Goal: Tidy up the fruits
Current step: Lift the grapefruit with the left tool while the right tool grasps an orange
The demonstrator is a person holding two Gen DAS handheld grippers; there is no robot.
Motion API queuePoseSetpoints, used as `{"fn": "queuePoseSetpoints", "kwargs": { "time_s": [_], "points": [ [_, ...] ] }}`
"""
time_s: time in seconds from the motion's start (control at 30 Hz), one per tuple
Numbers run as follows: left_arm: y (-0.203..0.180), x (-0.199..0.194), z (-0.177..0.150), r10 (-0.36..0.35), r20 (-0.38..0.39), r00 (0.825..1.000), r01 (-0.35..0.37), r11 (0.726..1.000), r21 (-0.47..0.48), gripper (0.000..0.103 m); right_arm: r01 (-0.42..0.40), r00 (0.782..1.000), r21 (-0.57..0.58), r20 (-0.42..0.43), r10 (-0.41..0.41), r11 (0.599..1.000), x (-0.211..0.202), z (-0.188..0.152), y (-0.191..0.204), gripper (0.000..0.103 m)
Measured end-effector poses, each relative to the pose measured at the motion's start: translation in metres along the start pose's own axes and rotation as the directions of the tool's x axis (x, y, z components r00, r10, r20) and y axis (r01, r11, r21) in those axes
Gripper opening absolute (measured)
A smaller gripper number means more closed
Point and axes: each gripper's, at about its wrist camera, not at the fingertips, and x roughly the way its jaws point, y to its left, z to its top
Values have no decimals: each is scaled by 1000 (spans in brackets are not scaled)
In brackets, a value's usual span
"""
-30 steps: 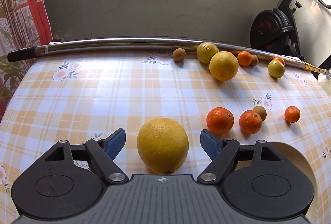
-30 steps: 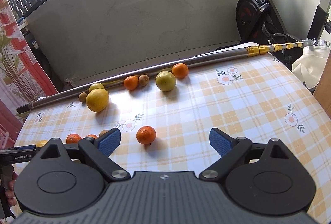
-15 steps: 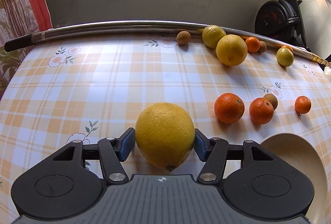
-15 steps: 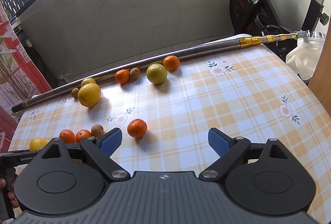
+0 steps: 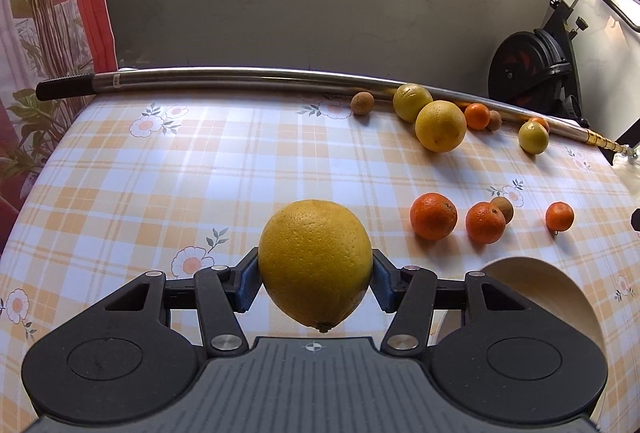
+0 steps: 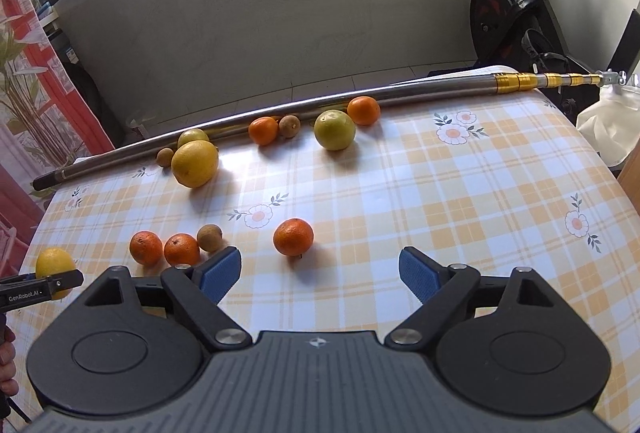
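Left gripper (image 5: pixel 316 279) fingers (image 5: pixel 246 283) clamped on large yellow citrus (image 5: pixel 315 263), clear of tabletop (image 5: pixel 200 169). Right gripper (image 6: pixel 320 271) fingers (image 6: pixel 222 271) spread, closing, nothing between; lone mandarin (image 6: pixel 293 237) just ahead.

A large yellow citrus fruit (image 5: pixel 316 263), with dimpled skin and its stem end pointing down, is held above the checked cloth between two blue pads. To its right lie two oranges (image 5: pixel 433 216) (image 5: pixel 485 222) side by side, a small brown fruit (image 5: pixel 503 208) touching the second one, and a small mandarin (image 5: pixel 559 216) set apart. Near the far edge, along a metal pole, lie a brown fruit (image 5: pixel 362 103), two yellow fruits (image 5: pixel 412 102) (image 5: pixel 440 126) that touch, a small orange (image 5: pixel 477 116) and a yellow-green fruit (image 5: pixel 533 137).
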Motion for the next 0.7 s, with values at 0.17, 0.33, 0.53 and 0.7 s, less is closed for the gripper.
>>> {"fn": "queuePoseSetpoints", "kwargs": {
  "time_s": [0.17, 0.33, 0.53, 0.7],
  "points": [
    [4, -20, 3, 16, 49, 999, -15, 1000, -12, 58, -74, 997, -127, -18, 72, 989, 17, 9, 28, 81],
    [15, -33, 9, 37, 80, 996, -33, 998, -48, 58, -182, 983, -243, -58, 173, 953, 48, 17, 62, 68],
    [34, -42, 9, 74, 91, 993, -65, 993, -99, 58, -263, 965, -350, -117, 237, 899, 83, 20, 107, 57],
    [43, -47, 6, 85, 96, 992, -74, 991, -115, 58, -300, 953, -442, -181, 243, 845, 101, 16, 143, 56]
  ]
}}
